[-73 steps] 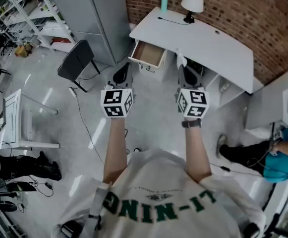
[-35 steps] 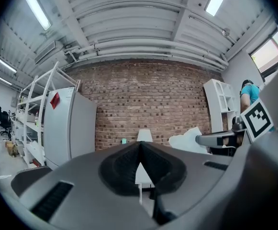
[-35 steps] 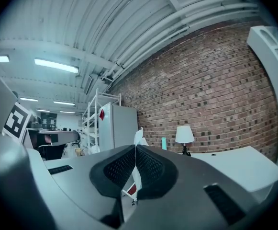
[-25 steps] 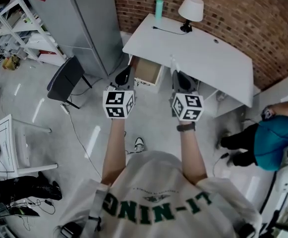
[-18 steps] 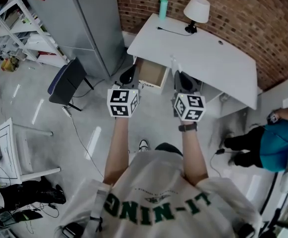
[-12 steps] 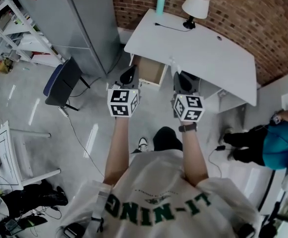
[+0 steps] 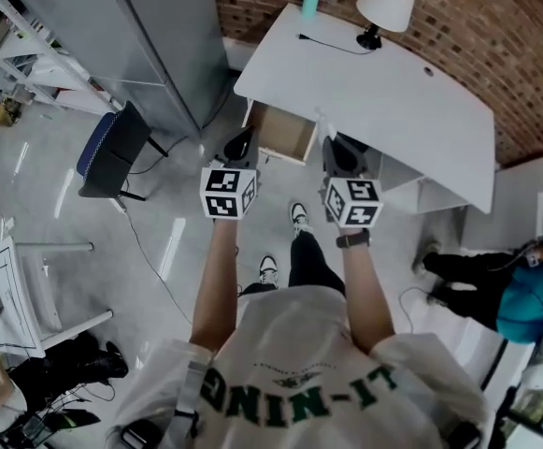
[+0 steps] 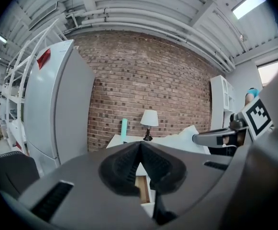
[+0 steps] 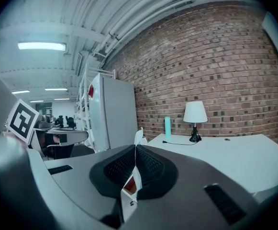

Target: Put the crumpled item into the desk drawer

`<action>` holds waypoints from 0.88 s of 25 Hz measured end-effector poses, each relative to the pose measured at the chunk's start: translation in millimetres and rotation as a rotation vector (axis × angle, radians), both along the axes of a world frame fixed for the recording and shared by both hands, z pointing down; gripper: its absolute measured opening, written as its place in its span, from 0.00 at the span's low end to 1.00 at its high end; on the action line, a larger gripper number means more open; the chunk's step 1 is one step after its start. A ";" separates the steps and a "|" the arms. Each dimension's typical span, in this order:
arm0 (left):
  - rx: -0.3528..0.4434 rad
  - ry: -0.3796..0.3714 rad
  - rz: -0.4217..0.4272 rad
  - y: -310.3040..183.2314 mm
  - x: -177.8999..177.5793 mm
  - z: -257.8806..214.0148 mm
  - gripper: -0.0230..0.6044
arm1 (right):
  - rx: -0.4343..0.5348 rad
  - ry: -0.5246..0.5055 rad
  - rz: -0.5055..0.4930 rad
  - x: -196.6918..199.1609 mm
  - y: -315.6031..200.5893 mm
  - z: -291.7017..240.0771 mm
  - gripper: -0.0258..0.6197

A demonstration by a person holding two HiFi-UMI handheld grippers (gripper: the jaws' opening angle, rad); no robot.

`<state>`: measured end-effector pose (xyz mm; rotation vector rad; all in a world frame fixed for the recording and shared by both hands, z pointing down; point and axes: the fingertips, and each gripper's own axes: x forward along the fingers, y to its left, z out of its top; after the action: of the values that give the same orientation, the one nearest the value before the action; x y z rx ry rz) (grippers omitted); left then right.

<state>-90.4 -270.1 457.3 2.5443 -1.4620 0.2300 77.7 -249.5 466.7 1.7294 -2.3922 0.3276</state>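
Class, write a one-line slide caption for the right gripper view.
The right gripper shut on a crumpled white item, facing the desk and lamp.

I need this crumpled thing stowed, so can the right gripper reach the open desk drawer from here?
Probably yes: the drawer is pulled open, nothing lies between it and the right gripper, which is shut on the crumpled item.

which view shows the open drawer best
The head view: the drawer is seen from above, pulled out, its wooden inside showing. The left gripper view shows only a wooden sliver past its shut jaws. The right gripper view's jaws and pinched paper mostly hide it.
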 end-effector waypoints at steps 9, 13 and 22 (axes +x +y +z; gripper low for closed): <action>-0.059 0.000 -0.022 -42.2 7.3 46.2 0.03 | -0.104 0.019 -0.072 -1.4 -49.8 57.7 0.04; -0.086 -0.006 -0.022 -56.0 10.3 67.7 0.03 | -0.156 0.031 -0.092 -0.4 -63.4 86.0 0.05; -0.157 0.022 -0.041 -77.3 21.8 123.1 0.03 | -0.251 0.068 -0.164 -8.7 -92.9 150.9 0.05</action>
<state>-68.6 -347.4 580.4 2.3837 -1.4266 0.2972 69.0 -342.4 617.6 1.4044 -2.3112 0.5107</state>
